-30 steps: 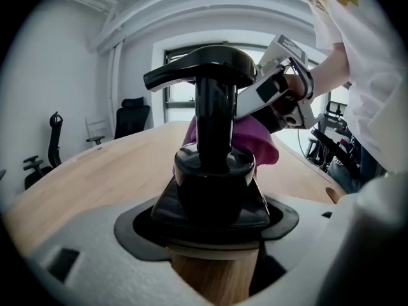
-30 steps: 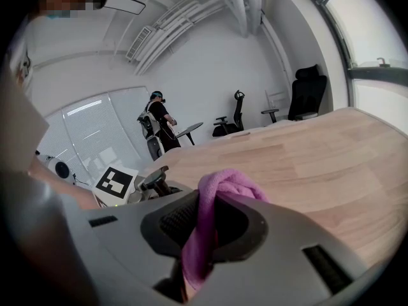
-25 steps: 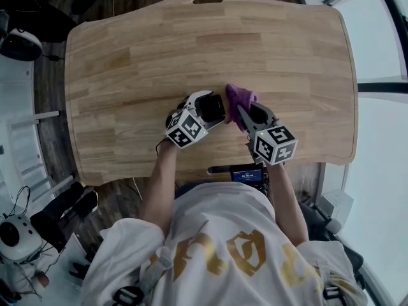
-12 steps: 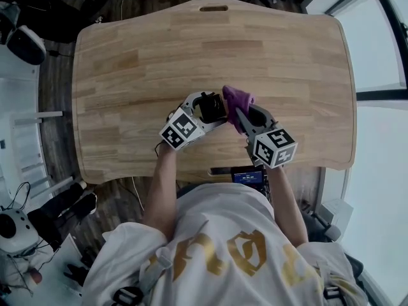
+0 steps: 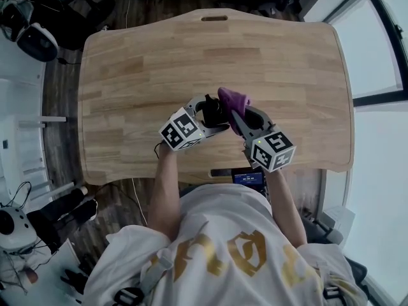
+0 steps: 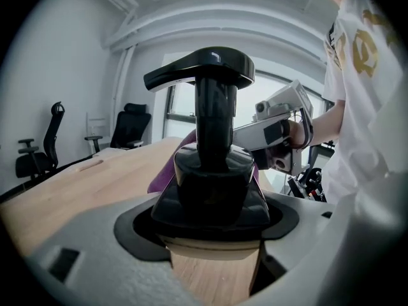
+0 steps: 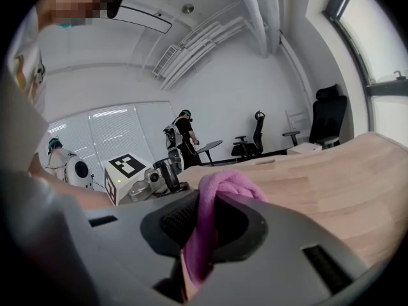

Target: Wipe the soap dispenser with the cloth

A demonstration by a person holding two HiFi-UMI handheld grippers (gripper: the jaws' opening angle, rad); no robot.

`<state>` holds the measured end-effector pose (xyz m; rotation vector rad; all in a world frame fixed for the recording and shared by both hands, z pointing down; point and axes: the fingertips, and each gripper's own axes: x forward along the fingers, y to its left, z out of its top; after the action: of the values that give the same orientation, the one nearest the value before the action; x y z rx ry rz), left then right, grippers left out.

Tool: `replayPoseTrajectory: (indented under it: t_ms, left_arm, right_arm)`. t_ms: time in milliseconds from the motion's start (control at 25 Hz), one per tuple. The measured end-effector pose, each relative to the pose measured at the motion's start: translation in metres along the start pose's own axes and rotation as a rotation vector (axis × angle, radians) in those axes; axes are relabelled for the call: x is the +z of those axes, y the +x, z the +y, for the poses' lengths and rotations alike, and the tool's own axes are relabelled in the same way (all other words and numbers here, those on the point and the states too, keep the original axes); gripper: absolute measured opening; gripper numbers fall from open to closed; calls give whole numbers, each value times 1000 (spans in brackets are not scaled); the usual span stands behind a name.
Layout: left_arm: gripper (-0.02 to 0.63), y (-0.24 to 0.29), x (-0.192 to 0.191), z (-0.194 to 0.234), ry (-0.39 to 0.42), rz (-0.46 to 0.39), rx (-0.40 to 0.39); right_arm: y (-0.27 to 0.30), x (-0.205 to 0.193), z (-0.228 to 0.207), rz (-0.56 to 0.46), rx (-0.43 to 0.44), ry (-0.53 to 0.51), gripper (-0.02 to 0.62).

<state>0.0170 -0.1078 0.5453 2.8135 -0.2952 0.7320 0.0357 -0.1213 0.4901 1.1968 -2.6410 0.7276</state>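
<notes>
Clamping the black soap dispenser (image 6: 215, 171) upright above the wooden table (image 5: 127, 62), the left gripper (image 6: 213, 234) holds it right beside the purple cloth (image 7: 220, 187), which the right gripper (image 7: 203, 231) pinches between its jaws.

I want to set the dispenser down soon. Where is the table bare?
The table is bare across its far half, up to the handle slot, and to either side. Crowded only at the near middle: left gripper holding the soap dispenser, right gripper holding the cloth.
</notes>
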Motion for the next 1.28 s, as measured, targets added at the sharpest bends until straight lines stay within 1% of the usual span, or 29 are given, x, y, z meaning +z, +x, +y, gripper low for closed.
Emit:
replayPoseTrajectory:
  t_ms: [240,520,720,1040,1280]
  left_arm:
    - [364,-10,2,-9,19,38,-6]
    - [364,-14,4,-20,37,69,-22]
    - [364,-17,7,-22,42,72,-17]
    - [364,-21,8,-25,47,78,-15]
    - [364,-23,6,-24,40,70,-6]
  right_arm:
    - [-6,11,20,-18,55,-33,53]
    - [-10,22,58,-33,183,-99,52]
    - [-13,26,67,-28,208,-130,52]
    - [-14,28,77,-29,239,-130,53]
    - [-16,26,88,-12,304,-134,52]
